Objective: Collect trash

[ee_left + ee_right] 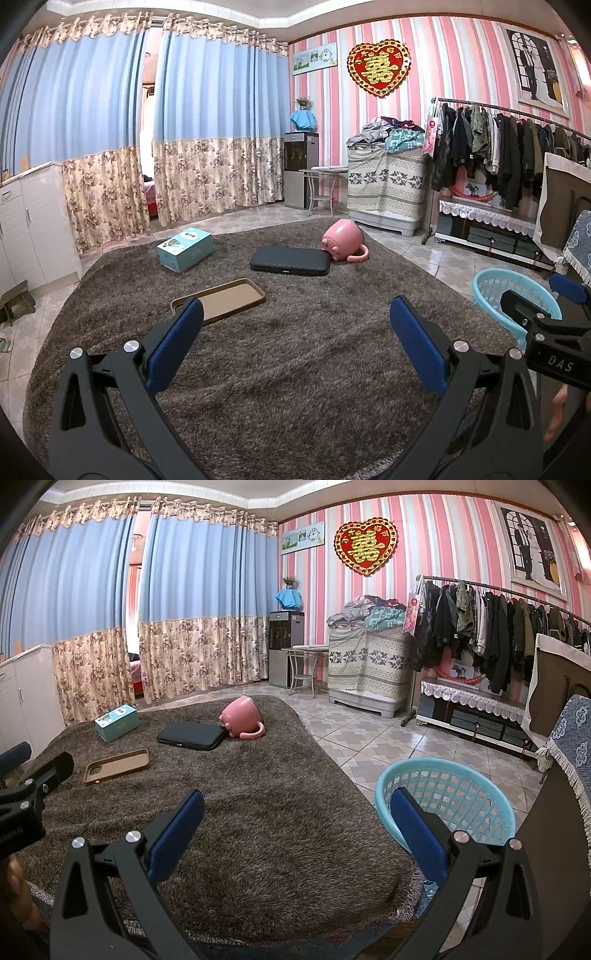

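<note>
On the shaggy brown rug (295,350) lie a teal box (185,249), a black flat case (290,260), a brown phone case (221,301) and a pink mug (343,242) tipped on its side. My left gripper (295,343) is open and empty above the near part of the rug. My right gripper (295,825) is open and empty over the rug's right edge, its right finger in front of the light-blue basket (443,797). The same box (117,723), black case (191,736), phone case (117,766) and mug (242,716) show in the right wrist view.
The basket (495,295) stands on the tiled floor right of the rug. A clothes rack (498,627), a low cabinet (472,709), a covered chest (369,664), a water dispenser (284,646) and a small stool (304,664) line the far wall. White cabinets (33,221) stand left.
</note>
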Available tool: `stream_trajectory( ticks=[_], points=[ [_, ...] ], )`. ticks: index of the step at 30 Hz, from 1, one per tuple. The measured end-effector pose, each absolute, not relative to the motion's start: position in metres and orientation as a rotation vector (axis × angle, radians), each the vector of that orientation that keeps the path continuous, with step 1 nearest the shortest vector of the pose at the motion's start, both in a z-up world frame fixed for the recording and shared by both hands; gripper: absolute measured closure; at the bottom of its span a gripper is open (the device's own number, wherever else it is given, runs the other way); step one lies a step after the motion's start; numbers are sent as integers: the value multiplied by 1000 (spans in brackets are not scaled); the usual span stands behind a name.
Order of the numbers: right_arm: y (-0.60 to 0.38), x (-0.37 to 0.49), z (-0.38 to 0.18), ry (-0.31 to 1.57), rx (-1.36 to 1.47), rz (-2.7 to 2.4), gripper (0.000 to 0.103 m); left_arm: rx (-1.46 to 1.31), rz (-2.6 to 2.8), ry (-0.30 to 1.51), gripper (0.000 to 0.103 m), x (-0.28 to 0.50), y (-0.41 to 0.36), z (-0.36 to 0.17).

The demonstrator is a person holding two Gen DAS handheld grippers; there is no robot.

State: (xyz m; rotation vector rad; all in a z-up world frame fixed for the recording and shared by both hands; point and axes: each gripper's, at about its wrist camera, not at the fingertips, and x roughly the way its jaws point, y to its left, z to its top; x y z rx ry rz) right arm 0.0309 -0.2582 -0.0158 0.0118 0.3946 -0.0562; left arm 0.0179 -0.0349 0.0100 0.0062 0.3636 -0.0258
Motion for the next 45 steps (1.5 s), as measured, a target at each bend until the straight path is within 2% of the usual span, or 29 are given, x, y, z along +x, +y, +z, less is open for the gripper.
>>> stream_trajectory(
  ticks=[45],
  points=[
    [-261, 33, -10, 388, 13, -57, 4, 11, -22, 351, 5, 20, -33, 14]
  ],
)
